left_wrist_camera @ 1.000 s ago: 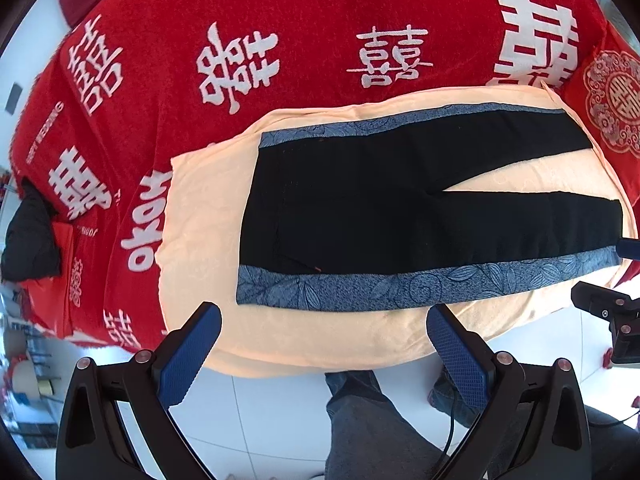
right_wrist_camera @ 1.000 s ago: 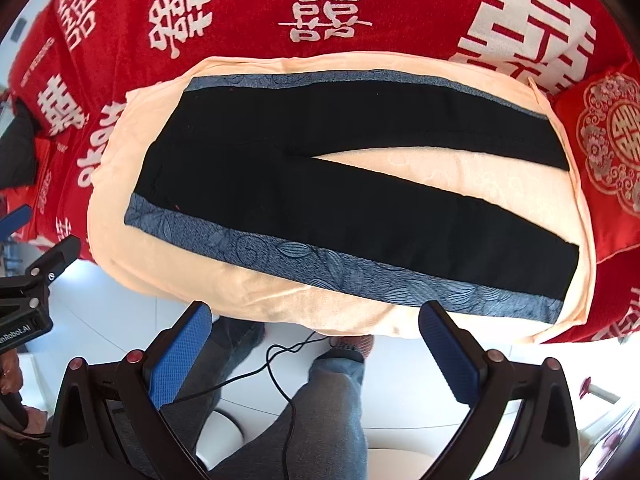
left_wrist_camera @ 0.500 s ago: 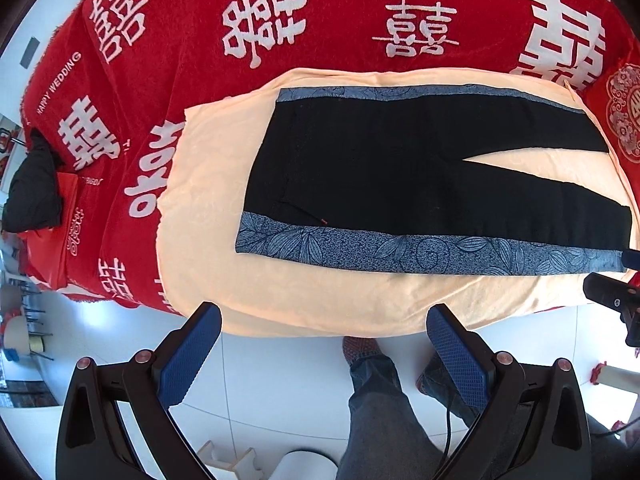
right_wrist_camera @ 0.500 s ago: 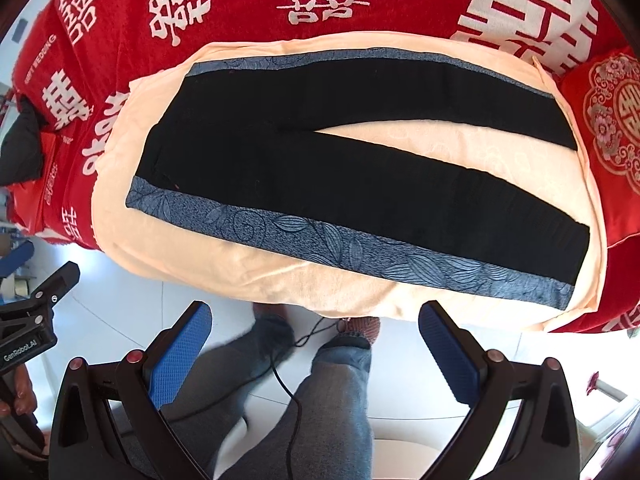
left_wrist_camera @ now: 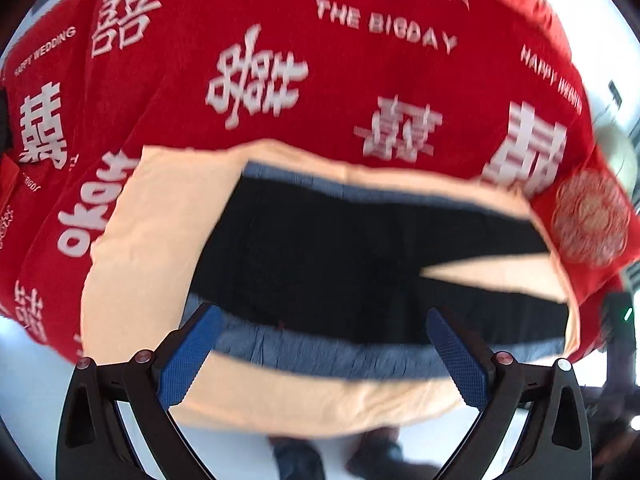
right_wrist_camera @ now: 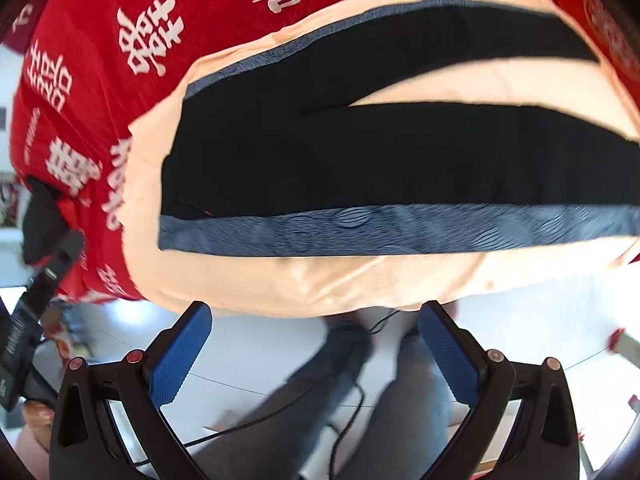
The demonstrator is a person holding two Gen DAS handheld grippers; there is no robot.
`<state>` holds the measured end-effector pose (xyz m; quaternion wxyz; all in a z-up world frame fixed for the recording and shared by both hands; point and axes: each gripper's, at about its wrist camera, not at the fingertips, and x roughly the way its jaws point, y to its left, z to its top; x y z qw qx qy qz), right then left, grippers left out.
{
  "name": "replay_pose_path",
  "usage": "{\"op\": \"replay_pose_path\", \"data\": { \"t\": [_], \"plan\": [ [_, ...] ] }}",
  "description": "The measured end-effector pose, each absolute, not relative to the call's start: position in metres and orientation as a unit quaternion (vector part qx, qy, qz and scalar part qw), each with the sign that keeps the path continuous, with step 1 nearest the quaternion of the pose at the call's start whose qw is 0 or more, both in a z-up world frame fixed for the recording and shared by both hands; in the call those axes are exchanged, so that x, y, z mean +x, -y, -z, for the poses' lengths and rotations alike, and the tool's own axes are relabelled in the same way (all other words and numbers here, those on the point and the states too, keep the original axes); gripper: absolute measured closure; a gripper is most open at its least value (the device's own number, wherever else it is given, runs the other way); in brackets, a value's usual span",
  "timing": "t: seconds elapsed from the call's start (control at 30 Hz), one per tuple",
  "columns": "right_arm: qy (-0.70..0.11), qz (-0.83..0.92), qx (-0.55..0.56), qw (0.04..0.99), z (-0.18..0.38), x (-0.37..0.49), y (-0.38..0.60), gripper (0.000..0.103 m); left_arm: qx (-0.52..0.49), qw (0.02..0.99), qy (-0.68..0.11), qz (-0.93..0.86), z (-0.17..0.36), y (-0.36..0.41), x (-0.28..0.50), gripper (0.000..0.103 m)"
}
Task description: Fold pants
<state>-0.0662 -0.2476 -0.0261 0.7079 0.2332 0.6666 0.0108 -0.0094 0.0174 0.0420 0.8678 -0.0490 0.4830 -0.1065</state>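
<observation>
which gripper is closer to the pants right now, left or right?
Left. The left gripper is open over the pants' near blue stripe; the right gripper is open, short of the peach cloth's edge.

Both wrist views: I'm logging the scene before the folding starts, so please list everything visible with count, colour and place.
pants: one pair, black with blue-grey patterned side bands, laid flat and unfolded on the peach cloth, legs slightly apart.
peach cloth: one, pale orange, spread under the pants on the red blanket.
red blanket: one, red with white characters and lettering, covering the bed.
red cushion: one, red with a white round motif, right of the cloth.
floor: white tiles, below the bed edge.
person's legs: two, grey trousers, standing at the bed.
left gripper: blue pads, open, over the near band.
right gripper: blue pads, open, short of the cloth.
</observation>
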Motion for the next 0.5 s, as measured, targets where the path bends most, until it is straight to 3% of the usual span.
{"op": "replay_pose_path", "data": {
  "t": [0.13,0.3,0.5],
  "plan": [
    [-0.653,-0.020,0.275,0.705,0.049,-0.069,0.240,0.000,-0.086,0.857,-0.502,0.082,-0.019,-0.038,0.016,0.000],
    [-0.638,-0.033,0.345,0.687,0.099,-0.072,0.237,0.000,-0.166,0.774,-0.609,0.049,0.074,-0.075,0.029,0.000],
    [-0.607,-0.069,0.414,0.675,0.159,-0.072,0.251,0.004,-0.232,0.741,-0.628,0.044,0.154,-0.104,0.015,0.000]
  ]
}}
